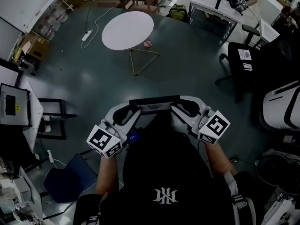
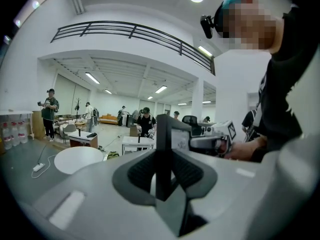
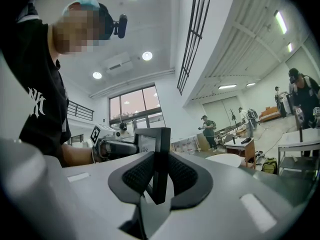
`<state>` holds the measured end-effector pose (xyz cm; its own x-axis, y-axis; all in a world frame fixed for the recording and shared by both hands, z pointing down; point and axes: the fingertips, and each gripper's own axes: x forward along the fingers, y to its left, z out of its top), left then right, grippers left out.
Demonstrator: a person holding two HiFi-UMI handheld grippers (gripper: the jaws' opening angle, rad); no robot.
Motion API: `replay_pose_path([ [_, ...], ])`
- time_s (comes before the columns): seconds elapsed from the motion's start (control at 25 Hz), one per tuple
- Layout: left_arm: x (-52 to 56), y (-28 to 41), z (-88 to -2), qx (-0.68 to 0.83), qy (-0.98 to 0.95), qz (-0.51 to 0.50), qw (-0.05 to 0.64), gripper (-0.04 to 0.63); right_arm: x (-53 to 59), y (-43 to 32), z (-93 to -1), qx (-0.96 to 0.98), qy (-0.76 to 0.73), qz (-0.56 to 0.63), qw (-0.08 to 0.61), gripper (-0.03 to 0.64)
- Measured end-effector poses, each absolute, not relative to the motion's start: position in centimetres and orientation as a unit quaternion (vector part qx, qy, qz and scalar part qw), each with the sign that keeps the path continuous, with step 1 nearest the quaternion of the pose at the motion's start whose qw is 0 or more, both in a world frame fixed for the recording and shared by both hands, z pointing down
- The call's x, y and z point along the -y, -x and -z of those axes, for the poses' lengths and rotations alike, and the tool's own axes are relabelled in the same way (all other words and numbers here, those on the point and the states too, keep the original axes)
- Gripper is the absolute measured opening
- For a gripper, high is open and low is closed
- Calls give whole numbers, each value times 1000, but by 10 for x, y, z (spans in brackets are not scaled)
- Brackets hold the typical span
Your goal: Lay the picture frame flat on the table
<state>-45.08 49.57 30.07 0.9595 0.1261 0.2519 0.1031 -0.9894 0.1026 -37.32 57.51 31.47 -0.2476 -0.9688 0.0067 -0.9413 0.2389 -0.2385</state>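
**Head view with both gripper views.** Nearest the camera, the person's black shirt (image 1: 164,182) filled the lower middle of the head view, with both forearms reaching forward from it to the picture frame (image 1: 154,102).

The frame was held in the air in front of the chest, off any surface. From above it showed only as a dark bar, its top edge.

The left gripper (image 1: 133,110) pinched the frame's left end. Its own view showed the left gripper (image 2: 161,176) with both ribbed pads pressed on the frame's dark side edge (image 2: 164,139), which stood upright between them.

The right gripper (image 1: 180,108) pinched the frame's right end. Its own view showed the right gripper (image 3: 159,176) with its pads likewise clamped on the upright edge of the frame (image 3: 160,149). Each gripper appeared in the other's view across the frame's face, the left one (image 3: 117,147) and the right one (image 2: 212,142).

The dark grey floor (image 1: 197,64) lay below and beyond the frame.

A wire triangle (image 1: 143,60) stood on the floor beyond the frame's top edge. The round white surface (image 1: 127,30) lay just past it, well apart from the frame.

A white power strip (image 1: 87,35) lay on the floor to the left of that surface, and white desks (image 1: 211,3) stood farthest off.
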Motion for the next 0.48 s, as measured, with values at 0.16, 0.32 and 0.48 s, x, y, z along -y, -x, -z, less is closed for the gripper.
replay_pose_path([
  [0.16,-491,434,-304,-67,-989,-122,49,94,-571,357,-316,-779,616,98,63,66],
  [0.32,-473,411,-307,-63,-989,-119,55,94,-552,332,-316,-783,612,102,51,67],
  [0.48,-442,401,-312,-42,-990,-113,69,92,-518,319,-319,-795,597,104,43,66],
])
